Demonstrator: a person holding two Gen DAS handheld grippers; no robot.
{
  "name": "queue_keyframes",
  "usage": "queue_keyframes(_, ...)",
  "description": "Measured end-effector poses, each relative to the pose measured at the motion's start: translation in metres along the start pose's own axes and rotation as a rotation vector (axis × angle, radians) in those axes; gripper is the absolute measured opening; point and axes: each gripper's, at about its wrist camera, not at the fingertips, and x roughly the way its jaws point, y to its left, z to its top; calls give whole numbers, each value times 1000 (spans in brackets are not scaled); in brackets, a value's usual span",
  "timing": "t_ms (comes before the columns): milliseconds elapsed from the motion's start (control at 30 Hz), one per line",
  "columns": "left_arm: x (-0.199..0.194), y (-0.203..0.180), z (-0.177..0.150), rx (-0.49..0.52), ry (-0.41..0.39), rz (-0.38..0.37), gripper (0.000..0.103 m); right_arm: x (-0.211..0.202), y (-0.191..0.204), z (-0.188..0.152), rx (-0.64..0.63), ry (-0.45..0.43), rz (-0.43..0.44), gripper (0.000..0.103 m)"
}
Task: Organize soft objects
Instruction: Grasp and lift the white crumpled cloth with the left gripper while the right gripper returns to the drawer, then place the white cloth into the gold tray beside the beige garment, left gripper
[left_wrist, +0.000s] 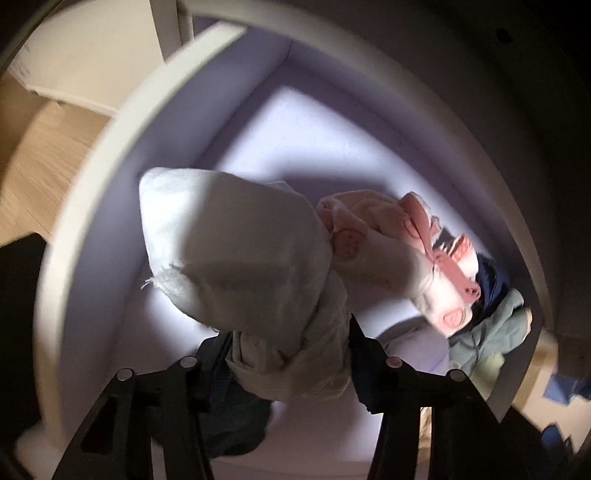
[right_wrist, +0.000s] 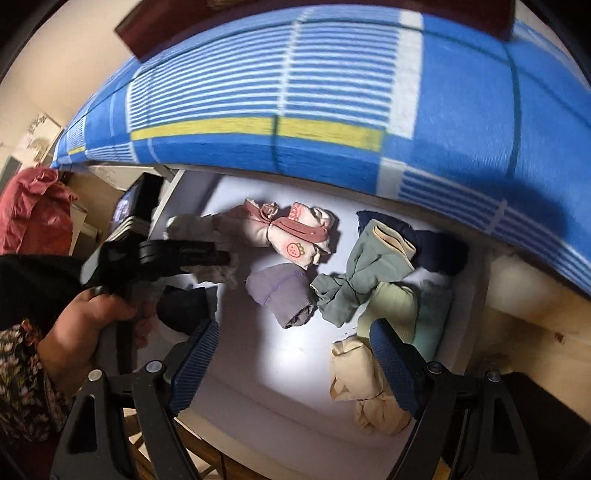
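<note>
My left gripper (left_wrist: 291, 350) is shut on a white sock bundle (left_wrist: 236, 251) and holds it over the back left of a white drawer (left_wrist: 295, 129). The right wrist view shows that gripper (right_wrist: 225, 258) with the white bundle (right_wrist: 192, 225) at the drawer's left side. My right gripper (right_wrist: 295, 354) is open and empty above the drawer's front. In the drawer lie a pink and white sock pair (right_wrist: 295, 236), a lilac roll (right_wrist: 284, 295), a grey-green knot (right_wrist: 354, 280), navy socks (right_wrist: 436, 247), pale green rolls (right_wrist: 399, 306) and a cream knot (right_wrist: 362, 380).
A blue striped blanket (right_wrist: 332, 92) overhangs the drawer's far edge. A dark sock (right_wrist: 184, 306) lies under my left gripper. A red cloth (right_wrist: 33, 210) sits far left. Wooden floor (left_wrist: 33, 155) shows outside the drawer.
</note>
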Motion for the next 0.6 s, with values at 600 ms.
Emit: queue_keyframes(600,-209,-63,-67,348,-317,-116,54,39,-25,-20,127,203,-93,84)
